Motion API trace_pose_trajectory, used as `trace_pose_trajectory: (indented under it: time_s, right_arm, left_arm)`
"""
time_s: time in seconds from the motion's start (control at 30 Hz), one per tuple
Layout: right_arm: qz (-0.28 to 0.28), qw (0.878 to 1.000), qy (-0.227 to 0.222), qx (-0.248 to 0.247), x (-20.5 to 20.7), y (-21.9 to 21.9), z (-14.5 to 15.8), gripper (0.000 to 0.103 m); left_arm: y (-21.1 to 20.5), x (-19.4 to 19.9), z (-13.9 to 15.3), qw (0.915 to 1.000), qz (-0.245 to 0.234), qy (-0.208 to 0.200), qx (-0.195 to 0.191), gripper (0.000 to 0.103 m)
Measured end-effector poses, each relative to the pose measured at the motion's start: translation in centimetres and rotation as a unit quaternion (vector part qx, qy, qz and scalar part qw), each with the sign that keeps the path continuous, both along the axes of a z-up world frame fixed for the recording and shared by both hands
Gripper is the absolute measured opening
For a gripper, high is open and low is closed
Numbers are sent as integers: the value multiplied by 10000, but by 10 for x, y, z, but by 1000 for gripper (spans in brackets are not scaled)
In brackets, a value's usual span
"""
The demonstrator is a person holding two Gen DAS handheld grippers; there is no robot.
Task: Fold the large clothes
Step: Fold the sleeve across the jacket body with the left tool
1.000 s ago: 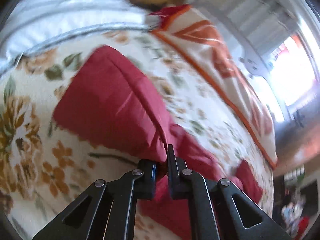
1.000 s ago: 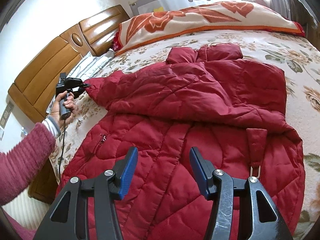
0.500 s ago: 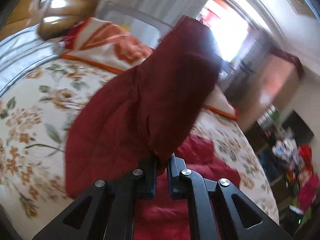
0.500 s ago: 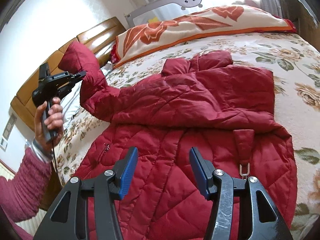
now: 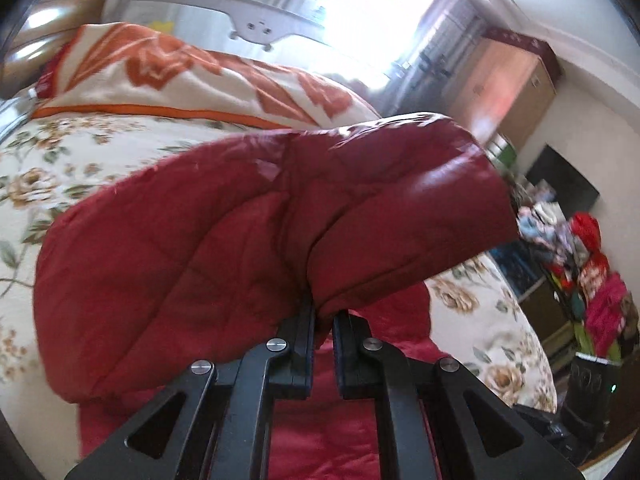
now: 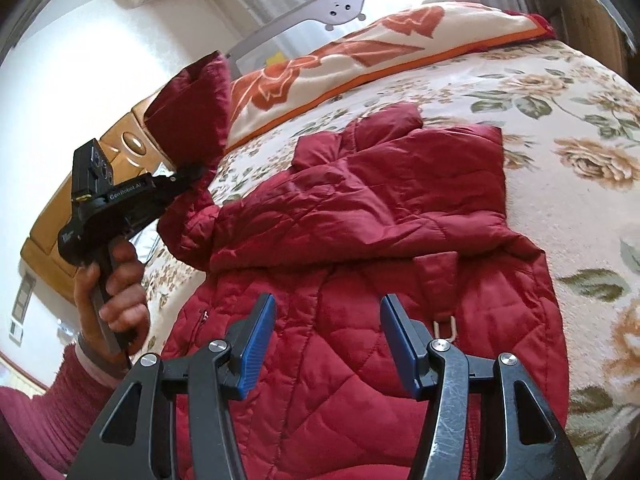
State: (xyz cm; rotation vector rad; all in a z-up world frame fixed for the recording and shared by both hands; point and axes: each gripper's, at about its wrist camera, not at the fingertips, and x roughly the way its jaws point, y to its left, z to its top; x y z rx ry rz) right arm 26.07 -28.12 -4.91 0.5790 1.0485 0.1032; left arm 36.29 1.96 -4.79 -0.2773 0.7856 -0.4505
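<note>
A dark red quilted coat (image 6: 372, 264) lies spread on the flowered bed, one sleeve folded across its chest. Its other sleeve (image 5: 280, 208) is lifted off the bed, and my left gripper (image 5: 323, 320) is shut on the sleeve near the cuff. From the right wrist view the left gripper (image 6: 188, 174) shows at the left, held in a hand, with the raised sleeve (image 6: 192, 112) standing above it. My right gripper (image 6: 326, 332) hovers open over the coat's lower front, nothing between its blue pads.
A cream and orange folded blanket (image 6: 380, 40) lies along the far side of the bed. A wooden headboard (image 6: 56, 216) stands at the left. A grey bed rail (image 5: 256, 20) lines the far edge. Beyond the bed stand a wardrobe (image 5: 516, 80) and piled clothes (image 5: 580, 264).
The left gripper has lifted the sleeve off the bed and carried it up and toward the coat's middle, rolling as it went. The right gripper has shifted only slightly and stays open.
</note>
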Motion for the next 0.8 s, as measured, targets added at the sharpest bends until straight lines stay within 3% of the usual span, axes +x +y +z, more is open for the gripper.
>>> trace_pose_trajectory:
  time_s: [0.23,0.5,0.6,0.8]
  right_arm:
    - [-370,9991,27,211,-1,-24,-4,57]
    - [-715,9955,83,610,16,-51,-14,58]
    - [-917,9907,179,986,35,-60,-28,84]
    - [-1255,9768,329,1705,73,-78,-59,86]
  left_arm:
    - [-52,49,-31,9976,-362,309,510,6]
    - [-73,65,-56,9933,-597,635,753,6]
    - [-69,67,-62,9927,-634,697,758,6]
    - [-66,79,-60,9927,-728,709,657,6]
